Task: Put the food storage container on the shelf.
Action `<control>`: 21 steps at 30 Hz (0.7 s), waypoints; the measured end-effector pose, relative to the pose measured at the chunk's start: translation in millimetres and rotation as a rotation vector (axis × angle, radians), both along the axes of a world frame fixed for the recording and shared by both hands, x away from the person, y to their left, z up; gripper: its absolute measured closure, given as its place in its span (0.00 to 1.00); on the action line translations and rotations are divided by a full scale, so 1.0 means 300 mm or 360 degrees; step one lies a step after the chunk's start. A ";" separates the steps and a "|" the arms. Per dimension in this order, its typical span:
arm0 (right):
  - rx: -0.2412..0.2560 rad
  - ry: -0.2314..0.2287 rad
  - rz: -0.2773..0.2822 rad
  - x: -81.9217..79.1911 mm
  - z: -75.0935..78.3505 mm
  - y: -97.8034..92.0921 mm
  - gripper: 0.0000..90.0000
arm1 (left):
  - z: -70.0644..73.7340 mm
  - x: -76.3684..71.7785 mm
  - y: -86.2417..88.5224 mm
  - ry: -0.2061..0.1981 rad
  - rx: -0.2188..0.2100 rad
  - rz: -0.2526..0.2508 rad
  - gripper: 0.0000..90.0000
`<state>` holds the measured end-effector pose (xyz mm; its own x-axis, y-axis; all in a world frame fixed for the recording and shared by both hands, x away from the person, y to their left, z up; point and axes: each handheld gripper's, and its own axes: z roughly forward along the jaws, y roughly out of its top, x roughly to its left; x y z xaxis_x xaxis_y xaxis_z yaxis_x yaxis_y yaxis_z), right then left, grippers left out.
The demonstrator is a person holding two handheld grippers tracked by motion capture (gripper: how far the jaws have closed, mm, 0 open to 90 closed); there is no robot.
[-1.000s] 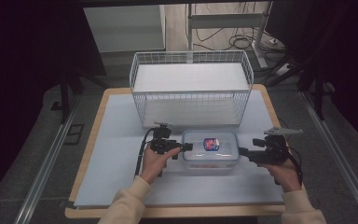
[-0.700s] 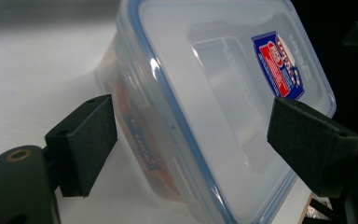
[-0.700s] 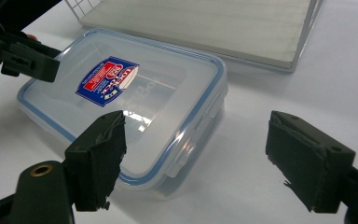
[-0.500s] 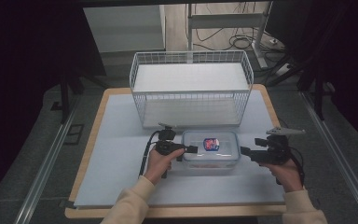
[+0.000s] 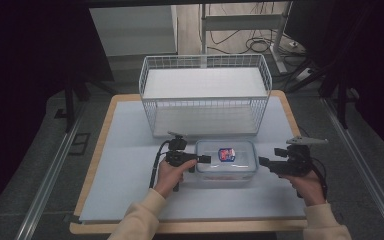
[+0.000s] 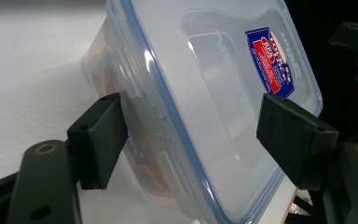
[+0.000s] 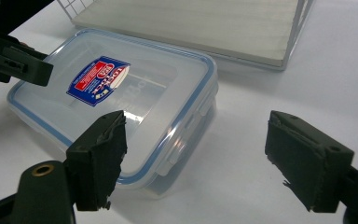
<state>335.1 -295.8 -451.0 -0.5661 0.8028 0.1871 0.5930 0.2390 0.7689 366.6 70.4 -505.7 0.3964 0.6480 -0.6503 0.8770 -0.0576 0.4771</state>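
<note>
- Hand-held gripper on the left (image 5: 203, 159) sits at the left end of the clear plastic container (image 5: 226, 161), released, its jaws spread wide. In the left gripper view one pad (image 6: 98, 140) lies close against the container's side wall and the other pad (image 6: 294, 132) stands over the lid; neither is seen pressing in.
- Between the two hands, the container rests flat on the counter (image 5: 125, 175), lid on with its blue seal, a red and blue label (image 5: 226, 154) on top. It lies just in front of the white wire basket (image 5: 205, 95), near it but apart.
- On the right, the right hand-held gripper (image 5: 263, 161) hovers just off the container's right end, also released. In the right gripper view its jaws are wide apart, one over the near corner of the lid, the other out over bare counter.
- Judged from this, the step in hand is the approach for a two-sided grasp of the container.
- Next, the left jaws likely need to clamp on the rim and wall, while the right gripper shifts in to straddle its end before closing.
</note>
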 end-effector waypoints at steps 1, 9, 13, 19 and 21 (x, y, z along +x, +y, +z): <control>0.0000 0.0001 0.0003 0.001 0.000 -0.001 0.24 | 0.000 0.000 0.001 0.0000 -0.0003 0.0000 0.28; 0.0100 0.0157 0.0071 0.037 -0.013 0.010 0.24 | -0.003 0.002 0.006 0.0002 -0.0016 0.0000 0.30; 0.0096 0.0270 0.0104 0.083 -0.037 0.045 0.22 | -0.003 0.002 0.006 -0.0001 -0.0016 0.0000 0.30; 0.0127 0.0373 0.0119 0.133 -0.069 0.061 0.20 | -0.003 0.002 0.005 -0.0002 -0.0020 0.0004 0.30; 0.0147 0.0426 0.0131 0.153 -0.091 0.068 0.20 | -0.003 0.002 0.005 -0.0009 -0.0017 0.0000 0.30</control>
<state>380.9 -275.4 -478.4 -0.5491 0.7289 0.4088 0.7593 0.2307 0.6085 367.3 72.1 -506.7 0.3998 0.6410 -0.6552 0.8743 -0.0522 0.4825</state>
